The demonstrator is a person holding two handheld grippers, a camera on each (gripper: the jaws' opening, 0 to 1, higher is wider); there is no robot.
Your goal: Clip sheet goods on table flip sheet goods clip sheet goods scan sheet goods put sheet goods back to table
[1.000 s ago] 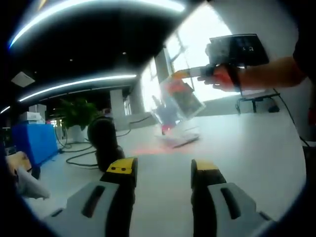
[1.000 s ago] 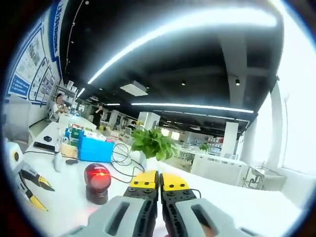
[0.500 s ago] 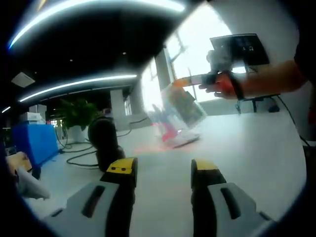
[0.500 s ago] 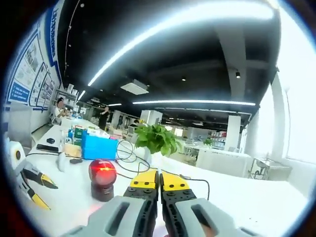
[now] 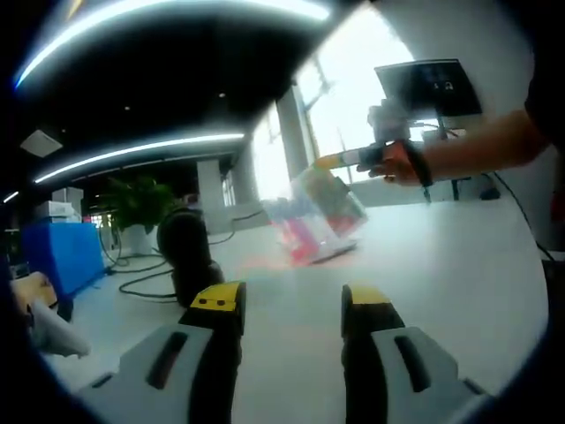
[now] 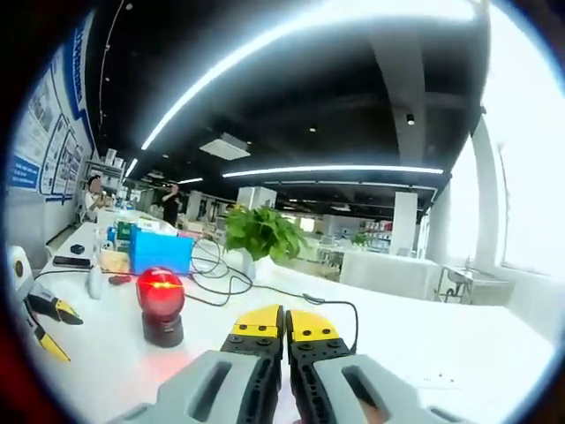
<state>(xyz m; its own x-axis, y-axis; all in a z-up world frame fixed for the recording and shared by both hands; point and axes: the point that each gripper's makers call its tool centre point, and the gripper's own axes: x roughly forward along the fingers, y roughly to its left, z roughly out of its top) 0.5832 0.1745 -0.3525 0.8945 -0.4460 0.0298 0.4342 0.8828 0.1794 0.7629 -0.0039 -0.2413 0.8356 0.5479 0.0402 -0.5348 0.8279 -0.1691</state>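
Left gripper view: the right tool (image 5: 328, 161), arm outstretched, pinches the sheet goods (image 5: 316, 215) above the table (image 5: 459, 265); left tool (image 5: 284, 305) gapes wide.

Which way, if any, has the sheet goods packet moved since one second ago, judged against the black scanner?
Yes. In the left gripper view the sheet goods packet has sunk lower toward the table, while the black scanner stays put.

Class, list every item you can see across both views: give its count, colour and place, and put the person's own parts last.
Sheet goods: one, clear packet with red print, hanging from the right claw above the table.
Scanner: one, black with a red glowing dome, on the table.
Potted plant: one, green, behind the scanner.
Bin: one, blue, far left on the table.
Cables: several, black, on the table.
Table: one, white.
Left claw: yellow tips, open.
Right claw: yellow tips, shut.
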